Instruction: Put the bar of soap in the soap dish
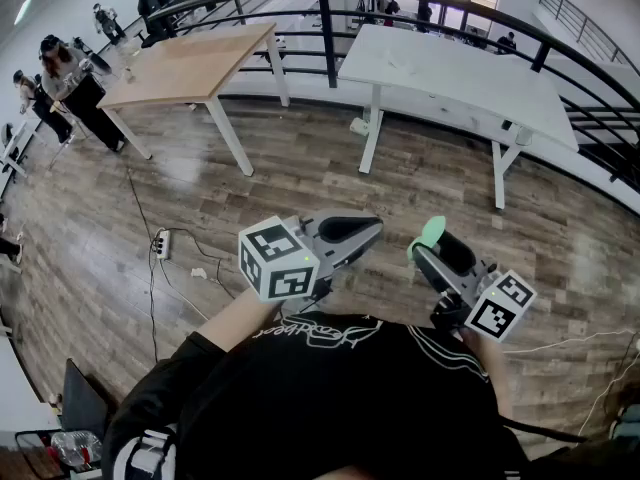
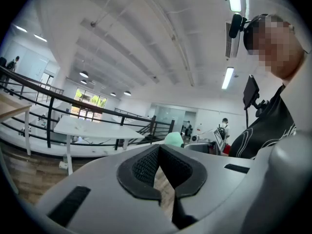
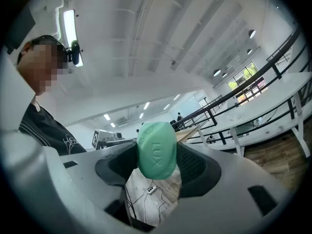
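Right gripper view: hand-held gripper grips soap.

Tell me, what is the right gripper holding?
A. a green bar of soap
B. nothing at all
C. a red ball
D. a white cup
A: in the right gripper view, the right gripper has its jaws pressed on both sides of the green bar of soap.

Bare wood-plank floor stretches ahead, with a gap between the wooden table and the white table. A black railing closes off the far side.
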